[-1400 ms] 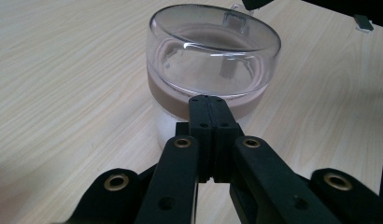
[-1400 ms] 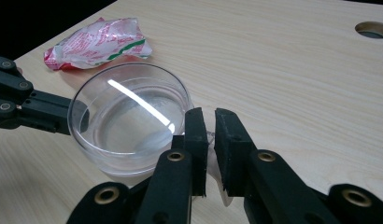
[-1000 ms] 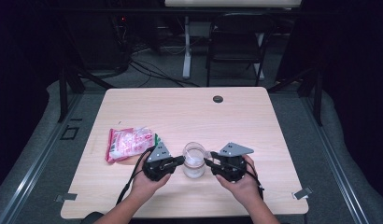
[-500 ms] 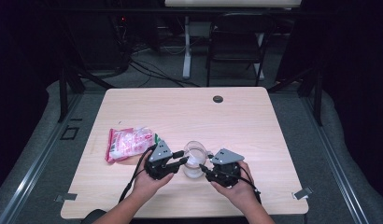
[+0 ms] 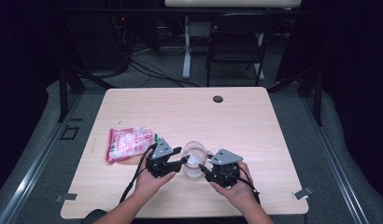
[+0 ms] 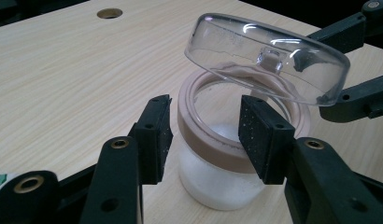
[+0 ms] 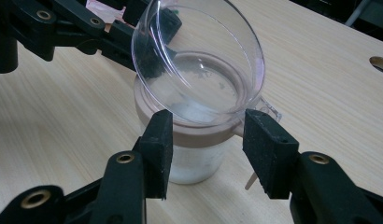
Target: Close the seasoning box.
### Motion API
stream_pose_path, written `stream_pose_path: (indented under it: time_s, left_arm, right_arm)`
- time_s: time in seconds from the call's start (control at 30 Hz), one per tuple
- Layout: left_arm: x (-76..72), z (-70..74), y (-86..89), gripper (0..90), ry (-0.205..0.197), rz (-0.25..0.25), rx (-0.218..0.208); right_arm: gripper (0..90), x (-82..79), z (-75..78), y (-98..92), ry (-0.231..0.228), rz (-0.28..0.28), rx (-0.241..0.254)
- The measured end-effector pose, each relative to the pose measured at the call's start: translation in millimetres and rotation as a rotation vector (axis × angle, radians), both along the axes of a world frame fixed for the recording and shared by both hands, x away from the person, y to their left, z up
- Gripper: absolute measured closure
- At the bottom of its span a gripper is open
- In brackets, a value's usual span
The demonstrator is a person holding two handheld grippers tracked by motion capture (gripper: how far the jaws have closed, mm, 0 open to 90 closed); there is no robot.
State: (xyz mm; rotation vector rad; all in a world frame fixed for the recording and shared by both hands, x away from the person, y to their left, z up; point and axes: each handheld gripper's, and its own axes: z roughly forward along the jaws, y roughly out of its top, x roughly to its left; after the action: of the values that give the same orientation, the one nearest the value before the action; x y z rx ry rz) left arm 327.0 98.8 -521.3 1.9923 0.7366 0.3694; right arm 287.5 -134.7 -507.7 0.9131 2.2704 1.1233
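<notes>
A clear jar [image 5: 195,163] holding white powder stands near the table's front edge, with a tan rim [image 6: 213,149]. Its clear domed lid [image 6: 264,60] is tilted up over the mouth. My left gripper [image 6: 206,135] straddles the rim. Its jaws have just been opening, and the pads stand close beside the jar without squeezing it. From the opposite side my right gripper [image 7: 206,135] frames the jar [image 7: 194,163] below the raised lid [image 7: 199,65]. Its jaws have also just been opening, with a gap at the right pad [image 7: 269,149]. Both grippers [image 5: 184,158] [image 5: 202,167] flank the jar.
A pink and white packet [image 5: 129,142] lies on the wooden table [image 5: 255,130] left of my left hand. A small round hole [image 5: 218,99] sits near the far edge. A chair [image 5: 236,42] and cables stand on the floor beyond.
The left gripper's jaws have spread apart around the jar. The right gripper has shifted slightly toward the front edge. The jar has stayed in place.
</notes>
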Motion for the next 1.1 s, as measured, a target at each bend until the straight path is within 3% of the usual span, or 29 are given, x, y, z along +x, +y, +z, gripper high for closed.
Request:
stream_pose_path:
  time_s: [0.4,0.63,0.8,0.9,0.97,1.1]
  left_arm:
    - [-0.8,-1.6,0.0,59.0,-0.008,-0.014,-0.014]
    - [-1.0,-1.7,-0.1,60.5,-0.003,-0.019,-0.019]
    - [-0.8,-1.7,0.0,61.3,0.001,-0.022,-0.022]
    - [-0.9,-1.6,-0.1,61.2,0.004,-0.024,-0.023]
    - [-1.3,-1.7,-0.5,61.2,0.0,-0.022,-0.022]
    - [-1.0,-1.3,-0.1,61.1,0.005,-0.024,-0.018]
  right_arm:
    - [53.1,-0.5,0.9,-2.8,-0.007,0.0,0.021]
    - [54.3,-0.2,4.0,-11.3,-0.03,-0.035,0.052]
    - [55.8,1.6,4.6,-19.3,-0.014,-0.063,0.072]
    - [56.5,4.5,5.0,-30.0,-0.003,-0.106,0.109]
    - [55.9,6.5,4.8,-34.3,0.03,-0.105,0.158]
    - [56.2,7.1,2.0,-32.1,0.034,-0.11,0.154]
